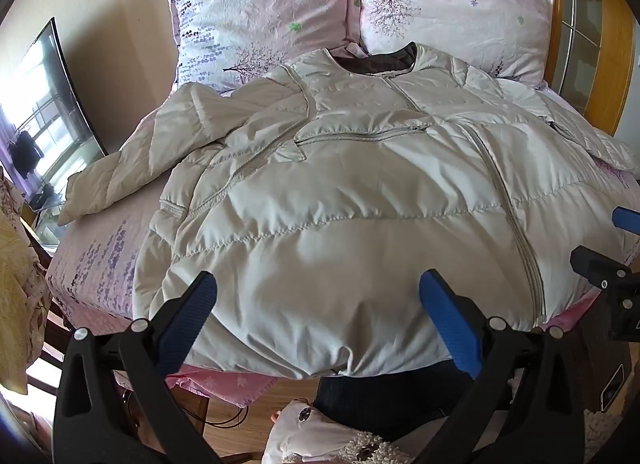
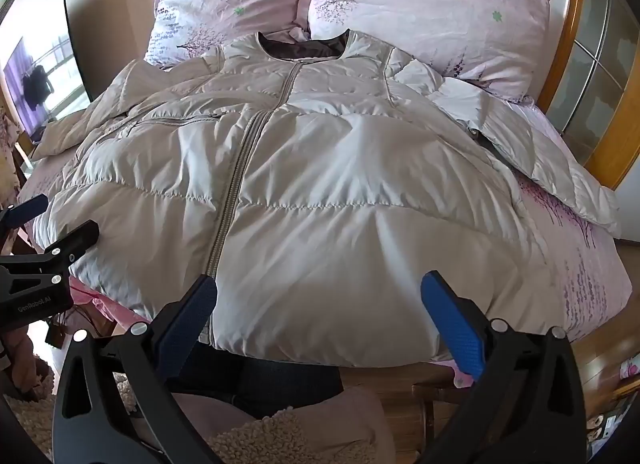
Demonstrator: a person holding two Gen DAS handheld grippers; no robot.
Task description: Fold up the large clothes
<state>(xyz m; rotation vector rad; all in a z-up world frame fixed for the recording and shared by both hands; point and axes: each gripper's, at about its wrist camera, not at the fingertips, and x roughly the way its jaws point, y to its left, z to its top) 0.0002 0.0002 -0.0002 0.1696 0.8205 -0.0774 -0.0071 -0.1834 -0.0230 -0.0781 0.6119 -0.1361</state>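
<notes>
Pale grey quilted puffer jacket [image 1: 340, 192] lies unfolded; left gripper [image 1: 318, 304] and right gripper [image 2: 320, 304] wide open, empty; sleeve fold judged next

Two pink pillows [image 1: 360, 12] are seen far ahead of the tool, a television [image 1: 44, 112] to its left.

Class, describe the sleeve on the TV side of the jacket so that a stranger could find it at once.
Start at the bed, where a pale quilted jacket lies front up. The sleeve runs from its shoulder toward the TV. Unlike the other sleeve, it lies crumpled and bent.
</notes>
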